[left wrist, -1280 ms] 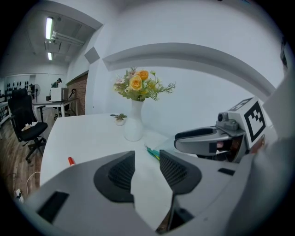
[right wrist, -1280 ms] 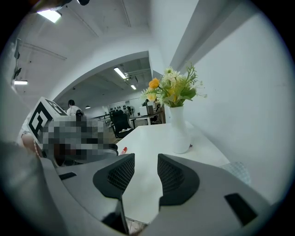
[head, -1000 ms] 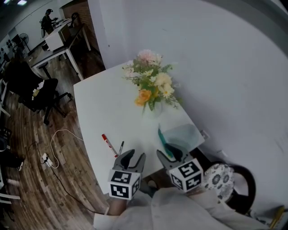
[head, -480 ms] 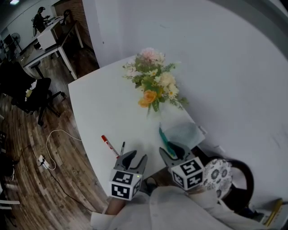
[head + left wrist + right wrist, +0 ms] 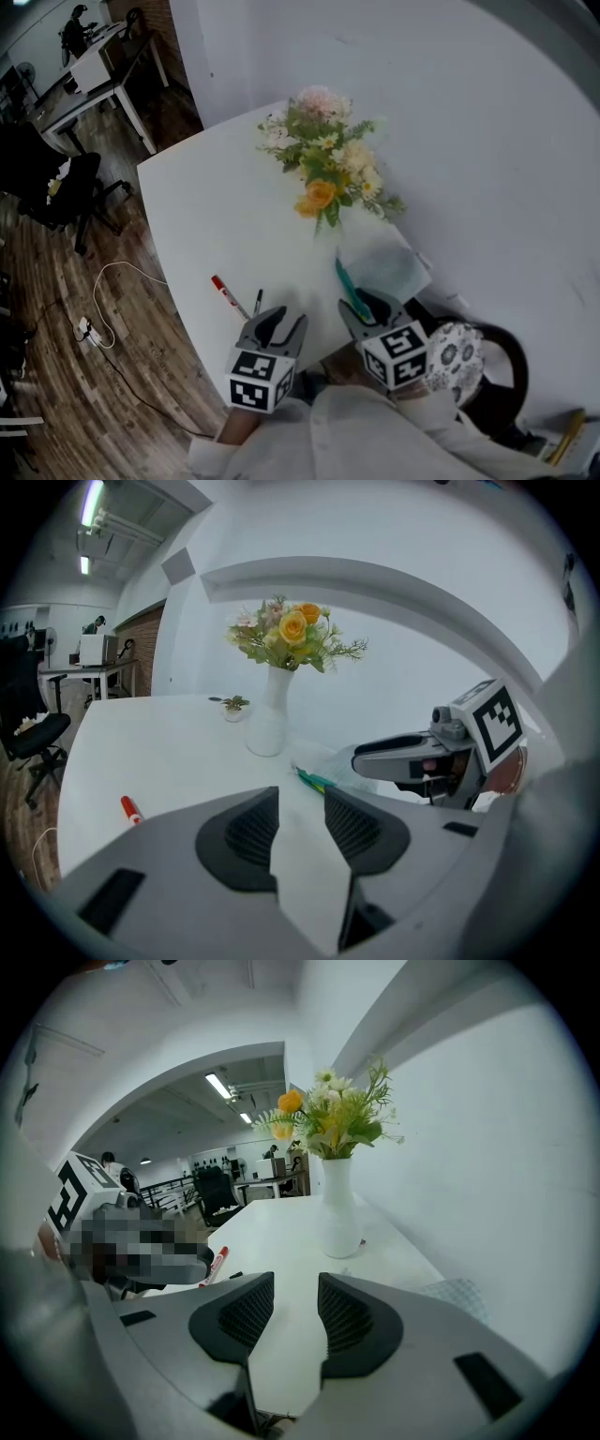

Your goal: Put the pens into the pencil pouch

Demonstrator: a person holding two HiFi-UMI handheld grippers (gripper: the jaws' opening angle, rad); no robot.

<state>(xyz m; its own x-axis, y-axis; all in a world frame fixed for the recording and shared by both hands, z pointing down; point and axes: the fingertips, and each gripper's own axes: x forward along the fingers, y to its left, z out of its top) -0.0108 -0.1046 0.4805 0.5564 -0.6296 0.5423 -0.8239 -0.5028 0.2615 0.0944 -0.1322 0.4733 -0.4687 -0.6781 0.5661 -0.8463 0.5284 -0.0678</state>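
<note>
White tabletop point(image 5: 216, 225) bears the red pen point(image 5: 227, 296) and black pen point(image 5: 256, 302) just ahead-left of the left gripper point(image 5: 284, 321) — jaws apart and empty, as on the right gripper point(image 5: 367, 307) — the red one's length slanting toward it, while the pencil pouch point(image 5: 389, 267) lies before the right

Ahead of the left gripper point(image 5: 281, 321) and right gripper point(image 5: 367, 305), a bare strip of desk point(image 5: 206, 216) runs open between the red marker point(image 5: 225, 293) and black pen point(image 5: 257, 301) on the left and the pencil pouch point(image 5: 389, 267) on the right. A green pen point(image 5: 349, 289) lies along the pouch's left edge. The flower vase point(image 5: 328, 178) stands beyond it, and the wall point(image 5: 459, 141) closes the right side.
</note>
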